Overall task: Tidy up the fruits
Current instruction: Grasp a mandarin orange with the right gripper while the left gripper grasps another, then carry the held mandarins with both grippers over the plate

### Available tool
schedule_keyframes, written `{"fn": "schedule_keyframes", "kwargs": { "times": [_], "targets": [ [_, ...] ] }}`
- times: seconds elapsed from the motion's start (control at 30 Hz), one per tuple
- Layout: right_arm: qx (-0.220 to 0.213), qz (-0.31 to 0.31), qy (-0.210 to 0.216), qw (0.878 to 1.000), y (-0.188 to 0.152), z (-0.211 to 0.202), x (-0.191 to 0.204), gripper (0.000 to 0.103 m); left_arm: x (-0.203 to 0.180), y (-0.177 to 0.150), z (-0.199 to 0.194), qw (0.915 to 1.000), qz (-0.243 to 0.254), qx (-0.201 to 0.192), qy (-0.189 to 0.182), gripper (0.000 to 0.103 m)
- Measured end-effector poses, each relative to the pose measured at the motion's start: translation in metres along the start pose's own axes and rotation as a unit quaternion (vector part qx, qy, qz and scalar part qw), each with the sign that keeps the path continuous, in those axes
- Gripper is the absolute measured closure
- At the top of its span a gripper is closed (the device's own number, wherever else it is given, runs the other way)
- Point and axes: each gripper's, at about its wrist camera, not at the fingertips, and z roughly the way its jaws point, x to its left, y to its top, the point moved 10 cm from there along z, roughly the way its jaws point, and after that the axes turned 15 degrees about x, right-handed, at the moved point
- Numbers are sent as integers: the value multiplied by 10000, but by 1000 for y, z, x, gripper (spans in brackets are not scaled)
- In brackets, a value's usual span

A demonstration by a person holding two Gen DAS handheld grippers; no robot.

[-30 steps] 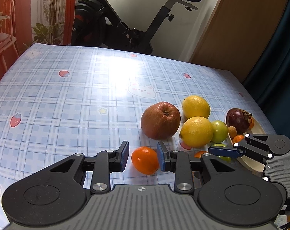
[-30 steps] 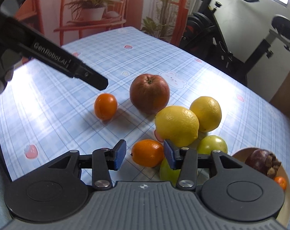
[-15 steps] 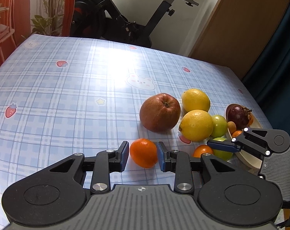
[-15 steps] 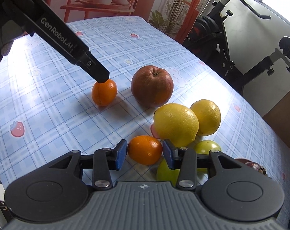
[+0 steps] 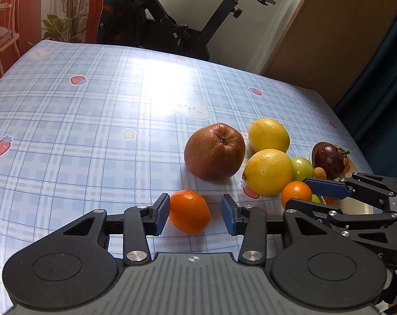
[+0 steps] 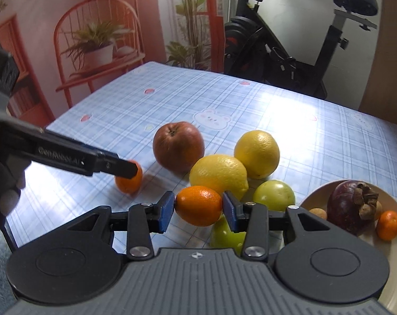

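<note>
While the left hand-held gripper point(image 5: 195, 211) is kept apart around a small orange point(image 5: 189, 211) on the bench point(image 5: 93, 131), touched only by the left pad, a second small orange point(image 6: 198, 205) is clamped in the right hand-held gripper point(image 6: 198, 211), just beside the lemons point(image 6: 219, 175) and bowl point(image 6: 392, 283)

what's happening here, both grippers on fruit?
Nearly. The right gripper is shut on a small orange beside the lemons. The left gripper is open around another small orange on the table, not clamped. The plate already holds a mangosteen.
</note>
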Motion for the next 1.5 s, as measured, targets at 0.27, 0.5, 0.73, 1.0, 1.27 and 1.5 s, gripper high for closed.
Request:
{"fn": "schedule_keyframes", "kwargs": {
  "times": [0.27, 0.5, 0.73, 1.0, 1.27, 1.5],
  "targets": [
    [-213, 317, 42, 9993, -5, -19, -14, 60, 2, 1, 3, 9996, 56, -23, 265, 58],
    [-289, 503, 6, 9983, -11, -28, -23, 60, 11, -4, 12, 9994, -143, 160, 288, 59],
    [-383, 668, -68, 9970, -18, -37, -31, 60, 4, -5, 8, 9992, 65, 62, 400, 65],
    [-606, 897, -104, 9941, -29, -56, -51, 60, -33, 3, -25, 9979, 447, -316, 342, 65],
    [-799, 1259, -264, 9885, -50, -79, -94, 60, -106, 6, -28, 9933, 1090, -380, 100, 65],
    [-795, 1552, -524, 9833, -79, -95, -139, 60, -163, -8, 2, 9873, 1571, -142, -203, 65]
  ]
}}
